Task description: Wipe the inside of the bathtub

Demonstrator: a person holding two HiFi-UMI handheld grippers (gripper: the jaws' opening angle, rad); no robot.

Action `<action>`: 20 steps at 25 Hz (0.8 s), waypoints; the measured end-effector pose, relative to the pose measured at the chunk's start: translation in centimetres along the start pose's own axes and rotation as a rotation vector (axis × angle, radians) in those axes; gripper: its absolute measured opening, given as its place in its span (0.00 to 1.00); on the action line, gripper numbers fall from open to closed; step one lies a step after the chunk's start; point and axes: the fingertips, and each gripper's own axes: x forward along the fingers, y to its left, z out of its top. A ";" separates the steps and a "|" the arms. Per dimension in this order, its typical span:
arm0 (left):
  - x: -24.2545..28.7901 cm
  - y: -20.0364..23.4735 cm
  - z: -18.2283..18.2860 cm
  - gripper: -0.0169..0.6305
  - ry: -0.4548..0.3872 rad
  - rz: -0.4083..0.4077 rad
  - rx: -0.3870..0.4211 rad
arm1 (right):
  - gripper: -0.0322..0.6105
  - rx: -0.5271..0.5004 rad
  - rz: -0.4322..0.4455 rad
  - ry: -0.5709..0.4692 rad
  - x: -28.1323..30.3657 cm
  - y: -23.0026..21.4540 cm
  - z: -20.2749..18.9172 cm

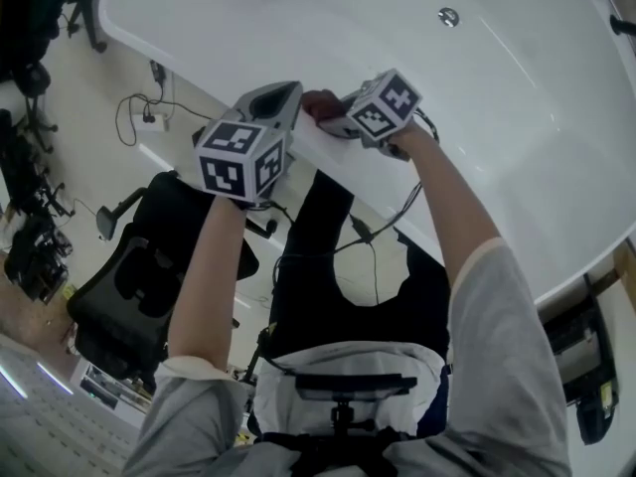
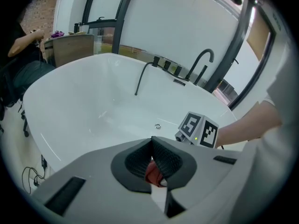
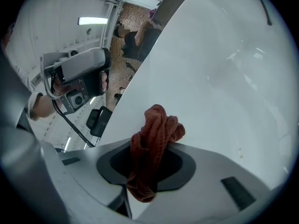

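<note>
The white bathtub (image 1: 497, 107) fills the top of the head view, its drain (image 1: 448, 16) far inside. Both grippers hover at the near rim. My right gripper (image 1: 334, 119) is shut on a dark red cloth (image 1: 320, 103); in the right gripper view the cloth (image 3: 156, 134) sticks up bunched out of the jaws (image 3: 150, 160) above the tub's inner wall (image 3: 224, 78). My left gripper (image 1: 284, 95) sits just left of the cloth, shut, with nothing clamped. Some red cloth (image 2: 153, 174) shows through the gap beneath its meeting pads (image 2: 140, 160). The right gripper's marker cube (image 2: 199, 130) is to its right.
A black faucet (image 2: 202, 62) and a thin black spout (image 2: 141, 78) stand on the tub's far rim (image 2: 177, 78). A black office chair (image 1: 129, 286) and floor cables (image 1: 149, 117) lie left of the tub. A cable (image 1: 373, 237) hangs from the right gripper. A person (image 2: 23, 50) sits beyond a wooden cabinet (image 2: 72, 48).
</note>
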 end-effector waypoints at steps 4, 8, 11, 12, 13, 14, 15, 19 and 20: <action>1.6 -0.5 0.0 0.04 0.028 -0.020 0.005 | 0.21 0.019 0.027 -0.001 0.2 -0.2 -0.3; 2.9 -2.3 -0.2 0.04 0.044 -0.052 0.021 | 0.21 0.043 0.014 0.049 -0.6 -0.9 -4.5; 4.2 -3.8 0.2 0.04 0.057 -0.081 0.039 | 0.21 0.095 -0.022 0.145 -2.3 -2.4 -10.3; 4.7 -4.3 0.3 0.04 0.063 -0.089 0.047 | 0.21 0.120 -0.036 0.172 -3.0 -3.0 -12.4; 5.2 -4.7 0.3 0.04 0.071 -0.097 0.057 | 0.21 0.150 -0.046 0.185 -3.6 -3.5 -14.1; 5.7 -5.1 0.3 0.04 0.079 -0.103 0.066 | 0.21 0.182 -0.051 0.183 -4.0 -3.9 -15.4; 6.2 -5.4 0.3 0.04 0.086 -0.108 0.074 | 0.21 0.213 -0.051 0.170 -4.2 -4.2 -16.1; 7.9 -5.8 0.2 0.04 0.106 -0.130 0.097 | 0.21 0.200 -0.045 0.136 -3.6 -4.5 -15.5; 8.3 -5.7 0.4 0.04 0.110 -0.134 0.104 | 0.21 0.180 -0.045 0.129 -3.2 -4.7 -14.6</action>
